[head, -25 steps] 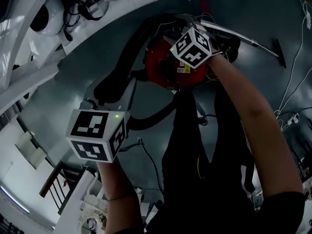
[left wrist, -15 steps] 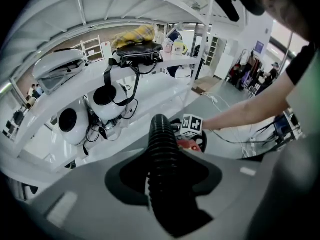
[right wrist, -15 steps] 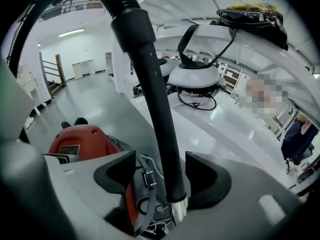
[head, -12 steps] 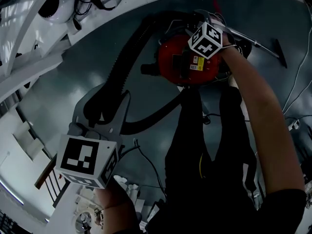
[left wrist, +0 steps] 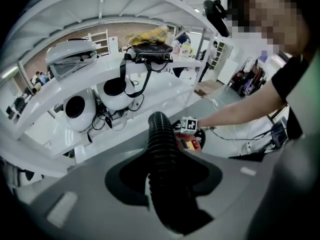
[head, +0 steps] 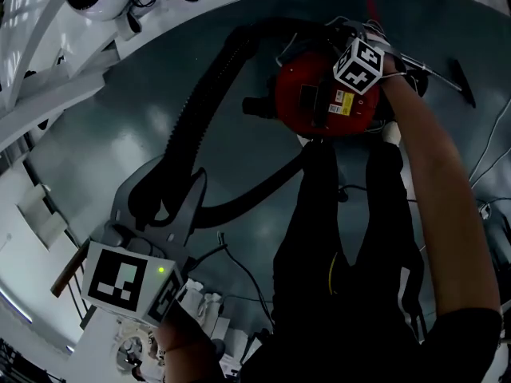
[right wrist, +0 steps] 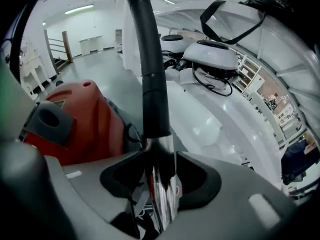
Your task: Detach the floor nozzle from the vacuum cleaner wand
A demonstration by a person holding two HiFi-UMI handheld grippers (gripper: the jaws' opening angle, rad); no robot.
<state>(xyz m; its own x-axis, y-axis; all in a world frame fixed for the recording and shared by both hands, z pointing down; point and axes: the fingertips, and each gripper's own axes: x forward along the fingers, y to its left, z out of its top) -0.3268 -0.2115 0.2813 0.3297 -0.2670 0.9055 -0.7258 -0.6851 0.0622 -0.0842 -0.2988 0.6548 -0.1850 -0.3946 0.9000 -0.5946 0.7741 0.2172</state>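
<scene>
I see the vac body [head: 323,106] red w/ a yellow label [head: 345,104] on it. Hose [head: 204,94] is blk, ribbed all along. Wand [right wrist: 161,184] is shiny chrome, w/ a blk sleeve [right wrist: 150,74] above. Left marker cube [head: 124,282] and right marker cube [head: 358,65] are white w/ blk square patterns; the left one shows a green light [head: 162,270]. Floor [head: 96,150] is dull grey-blue, frames [head: 56,102] beside it white. The person's clothing [head: 335,294] is blk.
</scene>
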